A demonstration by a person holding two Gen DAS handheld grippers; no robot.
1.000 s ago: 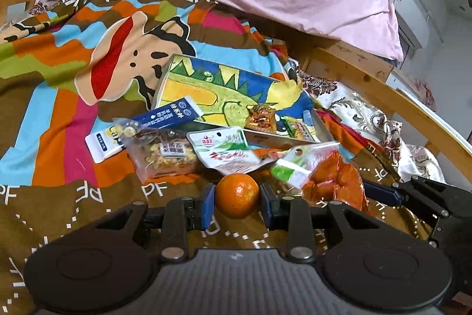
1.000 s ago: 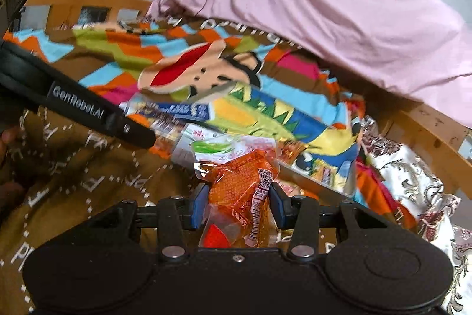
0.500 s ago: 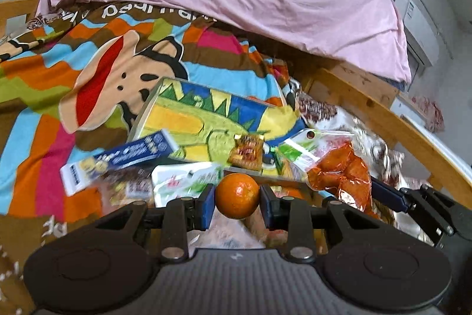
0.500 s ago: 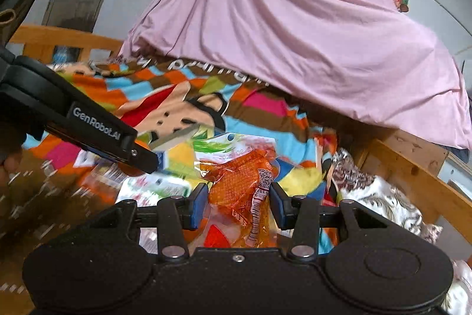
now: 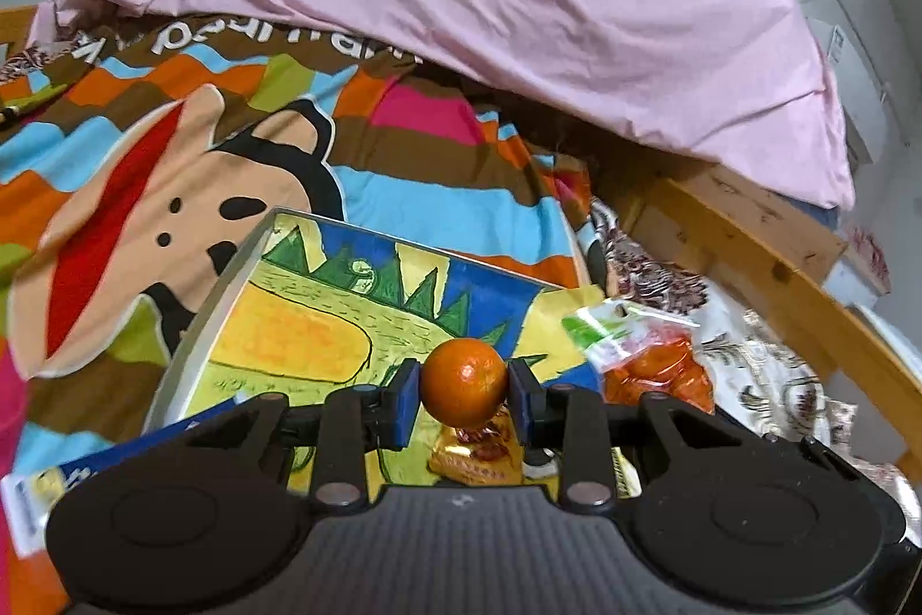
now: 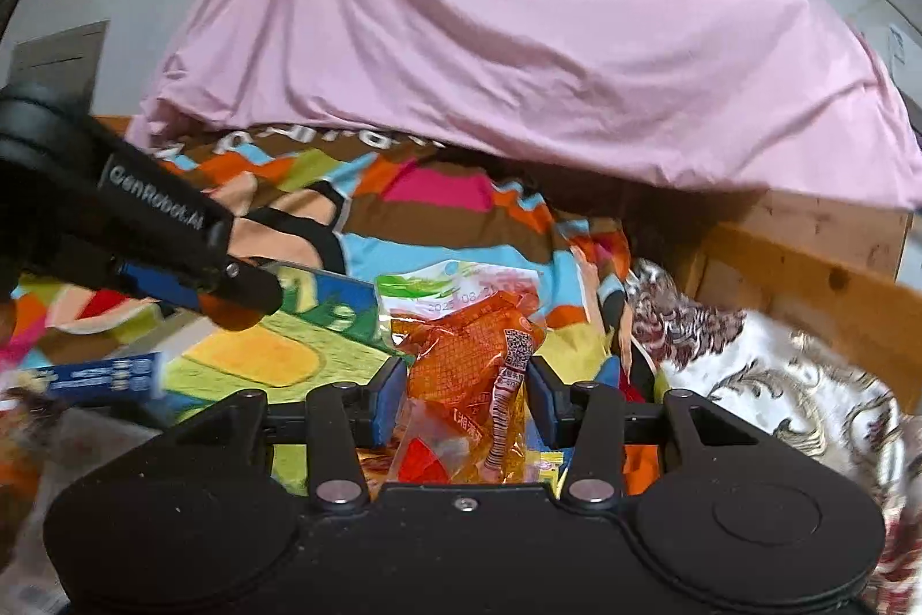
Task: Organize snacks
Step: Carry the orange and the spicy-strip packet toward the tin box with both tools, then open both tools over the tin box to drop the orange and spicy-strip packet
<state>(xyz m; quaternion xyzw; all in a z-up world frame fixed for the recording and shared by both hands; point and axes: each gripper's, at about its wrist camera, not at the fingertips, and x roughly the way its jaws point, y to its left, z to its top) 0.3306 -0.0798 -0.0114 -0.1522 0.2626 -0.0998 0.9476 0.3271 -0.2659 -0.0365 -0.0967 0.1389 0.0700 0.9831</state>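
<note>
A small orange [image 5: 464, 380] is pinched between the blue pads of my left gripper [image 5: 464, 387], which hangs above the dinosaur-print box [image 5: 210, 312]. My right gripper [image 6: 464, 399] is shut on a clear bag of orange snacks [image 6: 472, 358] with a green-and-white top. That bag [image 5: 648, 361] also shows just right of the orange in the left wrist view, over the box's right corner. In the right wrist view the left gripper's black arm [image 6: 167, 234] crosses at the left, above the box [image 6: 259, 355].
A blue packet [image 5: 115, 465] leans on the box's near left rim, and a gold-and-red packet [image 5: 478, 453] lies inside it. A striped cartoon bedspread [image 5: 403, 154] lies under everything. A pink sheet [image 5: 461, 10] is heaped behind. The wooden bed rail [image 5: 778, 269] runs along the right.
Both grippers have travelled forward from the loose snack pile to over the box, still holding the orange and the snack bag. The loose packets have dropped below the views.
</note>
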